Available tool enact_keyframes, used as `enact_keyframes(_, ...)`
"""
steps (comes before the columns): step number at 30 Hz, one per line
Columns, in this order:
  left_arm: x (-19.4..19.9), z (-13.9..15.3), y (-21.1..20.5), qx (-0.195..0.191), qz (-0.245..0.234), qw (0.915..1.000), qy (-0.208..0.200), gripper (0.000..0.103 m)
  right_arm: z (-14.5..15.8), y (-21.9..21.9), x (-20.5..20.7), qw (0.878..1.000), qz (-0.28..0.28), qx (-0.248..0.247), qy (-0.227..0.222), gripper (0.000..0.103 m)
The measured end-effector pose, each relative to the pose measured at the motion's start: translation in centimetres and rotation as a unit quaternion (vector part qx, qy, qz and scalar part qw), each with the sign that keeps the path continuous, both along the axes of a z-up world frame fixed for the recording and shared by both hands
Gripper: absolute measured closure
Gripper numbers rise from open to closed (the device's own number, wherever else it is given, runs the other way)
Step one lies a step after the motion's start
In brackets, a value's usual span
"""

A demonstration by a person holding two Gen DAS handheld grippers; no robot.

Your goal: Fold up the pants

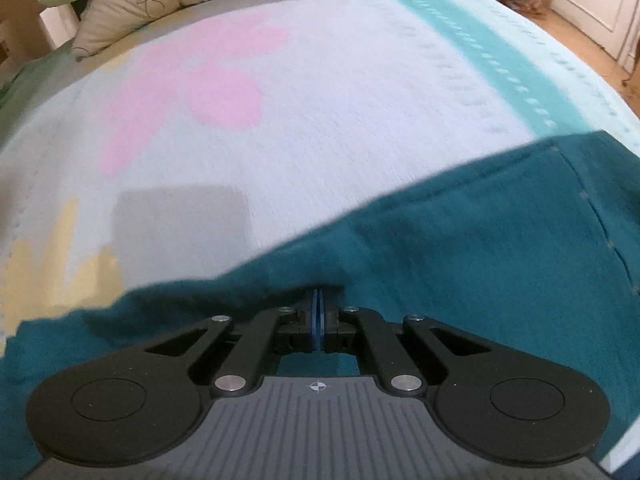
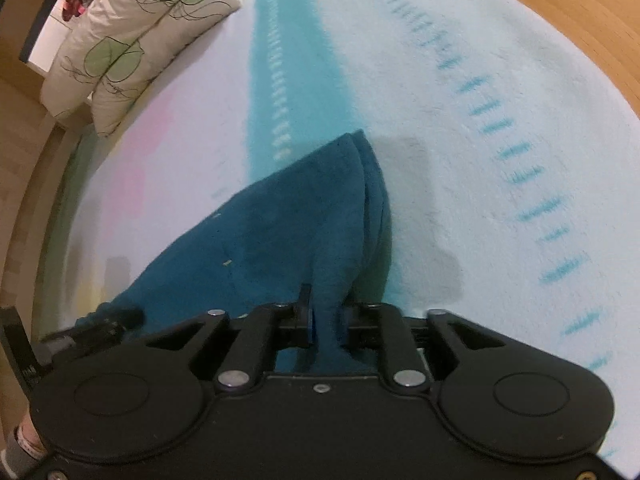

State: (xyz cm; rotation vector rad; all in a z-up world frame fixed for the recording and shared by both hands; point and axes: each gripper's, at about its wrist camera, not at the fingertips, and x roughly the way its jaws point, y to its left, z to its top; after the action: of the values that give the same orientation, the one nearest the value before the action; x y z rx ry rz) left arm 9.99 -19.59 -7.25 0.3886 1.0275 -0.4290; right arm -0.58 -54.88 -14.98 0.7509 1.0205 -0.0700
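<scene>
Two grippers, both on same teal pants (image 1: pixel 460 240), which lie on a bed w/ a pale blanket (image 1: pixel 320 120).

L gripper (image 1: pixel 319 300): tongs together, blue pads pressed flat against each other, tips tucked under a raised ridge of the cloth at its near edge. Looks clamped on the pants fabric there; the pinch itself is hidden by the fold. Pants spread from near left to right in this view, edge running diagonally up toward far right; a seam w/ light stitching shows at right.

R gripper (image 2: pixel 326 312): tongs partly apart, a thick bunch of the cloth standing between them. L finger (image 2: pixel 305 300) visible beside the cloth; R one hidden behind it. Can't tell if pads press on it. Pants (image 2: pixel 280 220) rise to a folded peak far of the gripper, doubled layers showing at the peak's right side.

Blanket: pink and yellow patches at left, teal stripe (image 2: pixel 288 60) running far, dashed stitch lines at right. Pillows (image 2: pixel 132 32) w/ green leaf print at far left. Wood floor (image 2: pixel 560 0) beyond the bed edge.
</scene>
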Motion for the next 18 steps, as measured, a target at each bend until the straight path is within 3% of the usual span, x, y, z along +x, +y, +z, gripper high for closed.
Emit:
enact_keyframes(2,0.7,0.1,0.0,0.001,0.004,1.0000,0.007,0.101,0.3,-0.8,-1.0,1.000,-0.020,0.001,-0.003,0.046)
enact_keyframes(10,1.7,0.0,0.2,-0.017,0.037,0.9991,0.009,0.100,-0.2,-2.3,-3.3,1.000,-0.004,0.009,-0.018,0.044)
enact_keyframes(14,2.6,-0.1,0.2,0.022,0.059,0.9976,-0.029,0.100,-0.4,-1.6,-2.6,0.999,0.025,0.011,-0.035,0.033)
enact_keyframes(18,3.4,0.2,0.3,0.021,0.055,0.9981,-0.020,0.100,-0.8,-1.2,-1.6,0.998,0.033,0.025,-0.048,0.033)
